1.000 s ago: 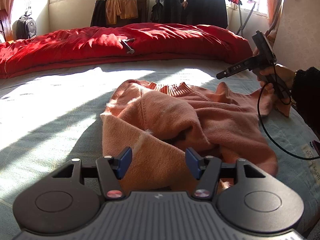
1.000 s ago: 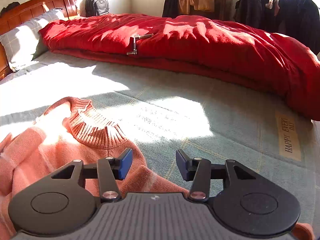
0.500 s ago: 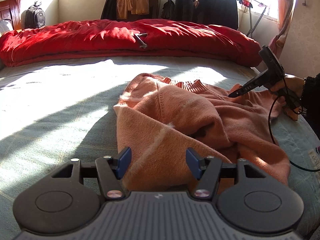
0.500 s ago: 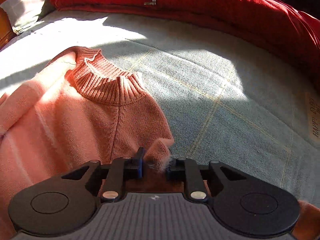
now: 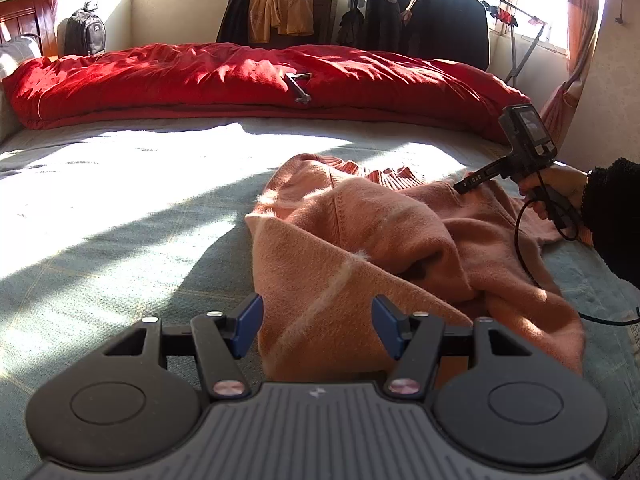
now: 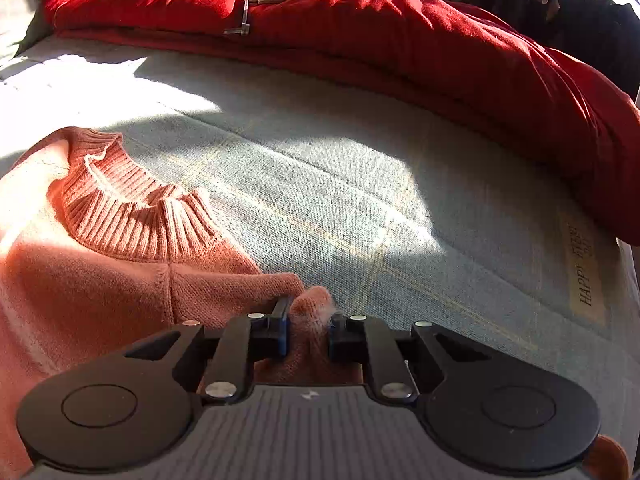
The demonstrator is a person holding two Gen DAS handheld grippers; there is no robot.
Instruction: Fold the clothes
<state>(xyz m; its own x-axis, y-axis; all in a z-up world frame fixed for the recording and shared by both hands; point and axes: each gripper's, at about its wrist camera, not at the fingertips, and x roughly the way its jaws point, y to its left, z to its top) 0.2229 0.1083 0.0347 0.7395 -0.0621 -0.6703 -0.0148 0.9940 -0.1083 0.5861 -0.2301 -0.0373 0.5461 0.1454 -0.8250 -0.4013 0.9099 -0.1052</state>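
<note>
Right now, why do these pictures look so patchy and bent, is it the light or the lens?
Both. Left wrist view: window sun washes the bed sheet almost white, and the sweater throws a long dark shadow. Right wrist view: a glare patch on the sheet, the sweater's collar sharp and sunlit, and the red quilt bowing with the fisheye lens.

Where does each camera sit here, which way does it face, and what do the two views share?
Left wrist: sits on the open left hand-held gripper, facing across the pink sweater toward the windows; the right hand shows.
Right wrist: sits on the right hand-held gripper, shut on the sweater's shoulder edge, facing the ribbed collar and bed sheet; no body part shows.
Shared: sweater, sheet, red quilt and the metal piece on it.
</note>
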